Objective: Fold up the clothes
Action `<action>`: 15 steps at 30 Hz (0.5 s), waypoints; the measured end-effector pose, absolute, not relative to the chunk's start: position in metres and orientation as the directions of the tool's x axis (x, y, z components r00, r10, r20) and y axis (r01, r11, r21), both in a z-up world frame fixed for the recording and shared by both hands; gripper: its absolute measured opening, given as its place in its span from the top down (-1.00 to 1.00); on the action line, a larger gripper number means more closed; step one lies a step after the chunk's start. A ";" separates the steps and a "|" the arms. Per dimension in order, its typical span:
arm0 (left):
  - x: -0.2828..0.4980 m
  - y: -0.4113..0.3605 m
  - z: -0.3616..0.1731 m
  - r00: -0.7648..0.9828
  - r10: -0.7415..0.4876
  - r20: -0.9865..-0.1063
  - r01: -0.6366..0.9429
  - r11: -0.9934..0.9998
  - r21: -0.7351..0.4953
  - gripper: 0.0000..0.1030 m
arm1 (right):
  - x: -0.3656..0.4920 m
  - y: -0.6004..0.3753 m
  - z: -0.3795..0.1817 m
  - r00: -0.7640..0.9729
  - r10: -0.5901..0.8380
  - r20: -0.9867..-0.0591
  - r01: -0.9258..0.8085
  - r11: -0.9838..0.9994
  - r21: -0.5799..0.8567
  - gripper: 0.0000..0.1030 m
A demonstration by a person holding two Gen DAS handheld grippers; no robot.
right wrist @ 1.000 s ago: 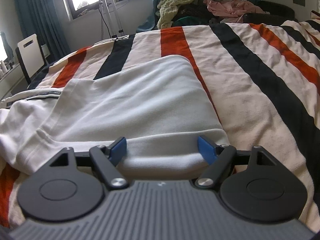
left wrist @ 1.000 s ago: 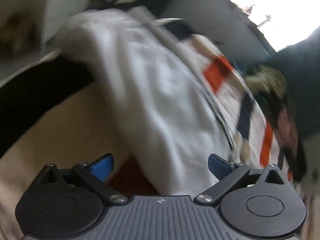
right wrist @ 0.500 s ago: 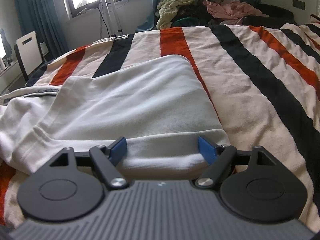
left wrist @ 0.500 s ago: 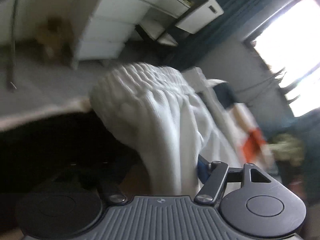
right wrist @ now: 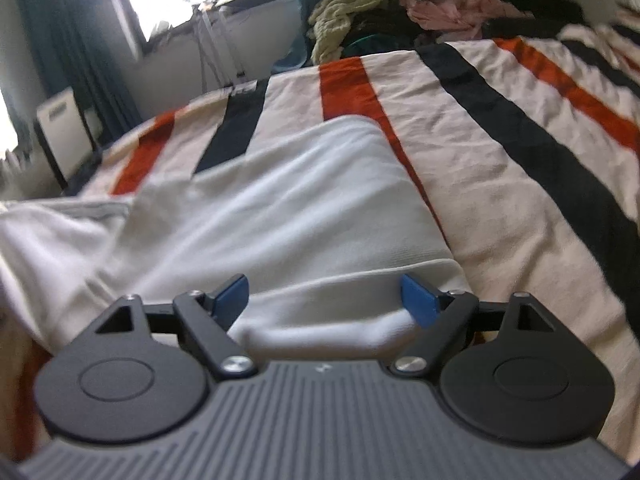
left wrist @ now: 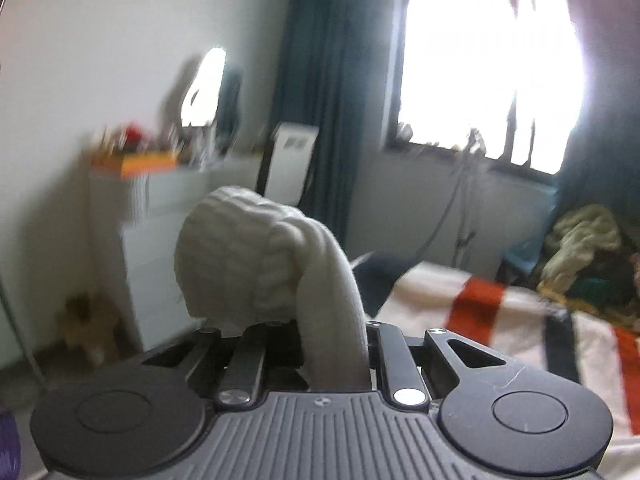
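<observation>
My two tongs work a white garment point(right wrist: 288, 208) on a striped bed point(right wrist: 500, 152).
My left gripper point(left wrist: 332, 344) is clamped on bunched white fabric at 12 o'clock; my right gripper point(right wrist: 326, 294) is spread apart over the hem.

the white garment point(right wrist: 280, 216) is soft knit cloth, ribbed at its bunched end point(left wrist: 240, 256) in the left tool point(left wrist: 320, 344). beneath it, the striped bedspread point(right wrist: 500, 152) is matt woven cloth, faintly creased. the right tool point(right wrist: 324, 300) is matt black plastic, ridged on its body, with shiny metal screws and smooth blue pads point(right wrist: 418, 300).
</observation>
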State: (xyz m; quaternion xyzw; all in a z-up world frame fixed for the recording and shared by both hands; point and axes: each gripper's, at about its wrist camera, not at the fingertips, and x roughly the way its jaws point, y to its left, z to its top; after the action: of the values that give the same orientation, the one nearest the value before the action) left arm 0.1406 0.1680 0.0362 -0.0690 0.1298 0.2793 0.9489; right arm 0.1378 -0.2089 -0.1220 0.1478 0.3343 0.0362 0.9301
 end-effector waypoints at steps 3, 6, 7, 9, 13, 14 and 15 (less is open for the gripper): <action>0.153 0.115 0.067 0.860 0.475 -0.187 -0.488 0.872 -0.027 0.68 | 0.136 -0.224 -0.112 0.783 0.188 -0.594 0.071 0.920 0.385 -0.63; 0.151 0.049 0.084 0.901 0.422 -0.102 -0.423 0.906 0.007 0.68 | 0.133 -0.239 -0.098 0.806 0.163 -0.569 0.111 0.903 0.415 -0.63; 0.150 0.027 0.084 0.912 0.404 -0.078 -0.404 0.915 0.015 0.68 | 0.131 -0.246 -0.095 0.815 0.162 -0.556 0.119 0.893 0.434 -0.63; 0.147 -0.018 0.081 0.929 0.368 -0.035 -0.367 0.930 0.032 0.68 | 0.128 -0.261 -0.088 0.832 0.161 -0.531 0.135 0.870 0.474 -0.63; 0.145 -0.110 0.043 0.957 0.289 0.000 -0.288 0.952 0.100 0.66 | 0.123 -0.297 -0.077 0.860 0.127 -0.495 0.188 0.822 0.537 -0.63; 0.147 -0.131 0.027 0.964 0.267 -0.002 -0.264 0.956 0.127 0.65 | 0.122 -0.307 -0.076 0.865 0.110 -0.490 0.207 0.811 0.547 -0.63; 0.148 -0.154 0.007 0.971 0.239 -0.017 -0.234 0.958 0.165 0.65 | 0.122 -0.316 -0.076 0.868 0.100 -0.486 0.221 0.800 0.558 -0.64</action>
State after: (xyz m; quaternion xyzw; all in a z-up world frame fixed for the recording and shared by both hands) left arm 0.1484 -0.1536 0.0068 0.0814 0.0182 0.1195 0.9893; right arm 0.1217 -0.3157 -0.0759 0.3149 0.2548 -0.0332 0.9137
